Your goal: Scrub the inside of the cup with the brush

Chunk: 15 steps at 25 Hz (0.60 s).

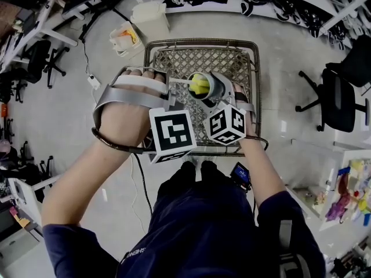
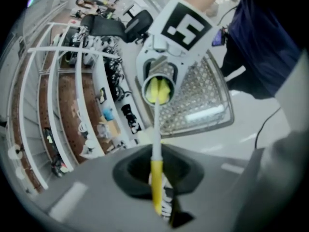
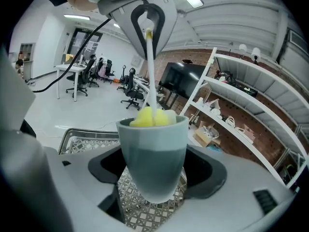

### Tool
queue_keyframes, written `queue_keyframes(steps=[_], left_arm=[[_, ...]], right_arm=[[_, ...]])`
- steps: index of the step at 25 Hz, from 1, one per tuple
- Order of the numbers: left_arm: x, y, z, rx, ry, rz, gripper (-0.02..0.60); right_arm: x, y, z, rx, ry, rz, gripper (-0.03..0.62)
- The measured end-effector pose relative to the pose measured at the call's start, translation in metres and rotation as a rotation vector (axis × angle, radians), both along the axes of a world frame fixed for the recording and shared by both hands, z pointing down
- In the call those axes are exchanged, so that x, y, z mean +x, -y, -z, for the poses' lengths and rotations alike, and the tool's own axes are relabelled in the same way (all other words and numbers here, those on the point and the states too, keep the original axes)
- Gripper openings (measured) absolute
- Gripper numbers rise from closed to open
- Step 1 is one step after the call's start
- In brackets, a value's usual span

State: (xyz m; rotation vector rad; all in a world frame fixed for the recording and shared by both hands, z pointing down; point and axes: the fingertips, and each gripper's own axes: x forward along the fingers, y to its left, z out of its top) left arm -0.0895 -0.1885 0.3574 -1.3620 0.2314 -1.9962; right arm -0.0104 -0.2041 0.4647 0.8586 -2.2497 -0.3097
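Head view, middle of the frame: your left gripper (image 1: 173,84) is clenched on the brush (image 1: 200,84) and your right gripper (image 1: 223,91) clasps the cup (image 1: 215,84); both hang above the wire basket (image 1: 174,59), with the yellow brush head inside the cup's mouth. Left gripper view: the jaws pinch the brush's yellow grip at lower centre; its thin white shaft runs up into the cup; it looks light and whippy with a soft head, so that grip is your best hold. Right gripper view: the smooth, grey-blue, tapered cup sits at centre, squeezed at mid-wall; it is probably slick and perhaps breakable, so a firm, even hold suits it.
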Motion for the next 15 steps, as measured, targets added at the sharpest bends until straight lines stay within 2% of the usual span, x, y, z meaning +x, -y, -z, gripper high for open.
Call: queue_keyframes(steps=[4, 11, 15], left_arm=[[-0.002, -0.016, -0.009, -0.031, 0.007, -0.023, 0.029], [0.021, -0.022, -0.002, -0.005, -0.106, -0.066, 0.029], [0.008, -0.010, -0.002, -0.010, -0.069, -0.047, 0.029]], right_arm=[[0.000, 0.001, -0.005, -0.012, -0.012, 0.006, 0.347], [-0.009, -0.012, -0.019, -0.038, -0.033, 0.039, 0.347], [-0.011, -0.012, -0.010, -0.029, -0.012, 0.037, 0.347]])
